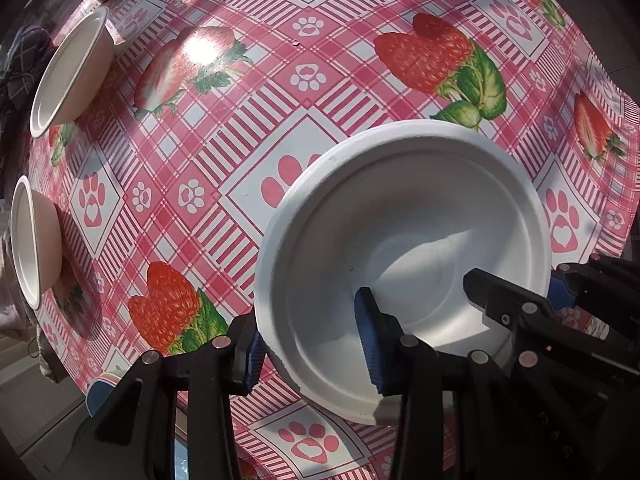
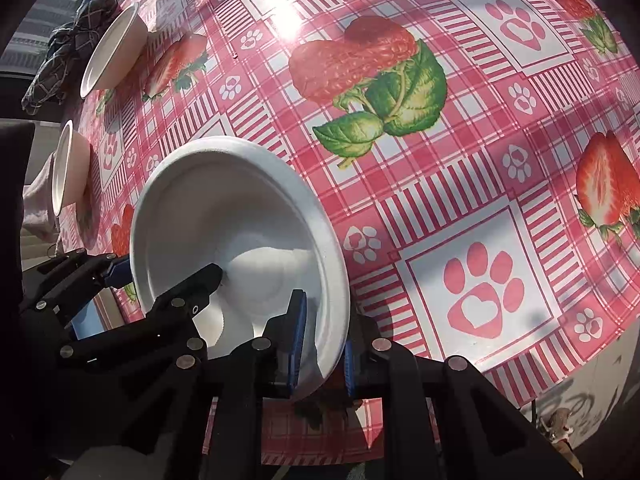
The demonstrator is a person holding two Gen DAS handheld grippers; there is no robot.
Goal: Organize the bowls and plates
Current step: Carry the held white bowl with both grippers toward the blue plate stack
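Both tongs clamped on white bowl (image 1: 400, 216) rim: left tongs (image 1: 316, 344) w/ wider gap, right tongs (image 2: 320, 350) narrow.

Home dining setting, likely beside sunlit window or balcony. Table covered with glossy pink plaid oilcloth (image 1: 248, 128), printed with strawberries and paw prints: household pattern, not lab or shop. White disposable bowls (image 1: 70, 74) set out on it as for meal. Dark checked cloth bundle (image 2: 68, 52) at far table edge. Hard sunlight glare and sharp shadows on oilcloth. Pale building facade (image 2: 40, 16) visible beyond table edge in right wrist view.
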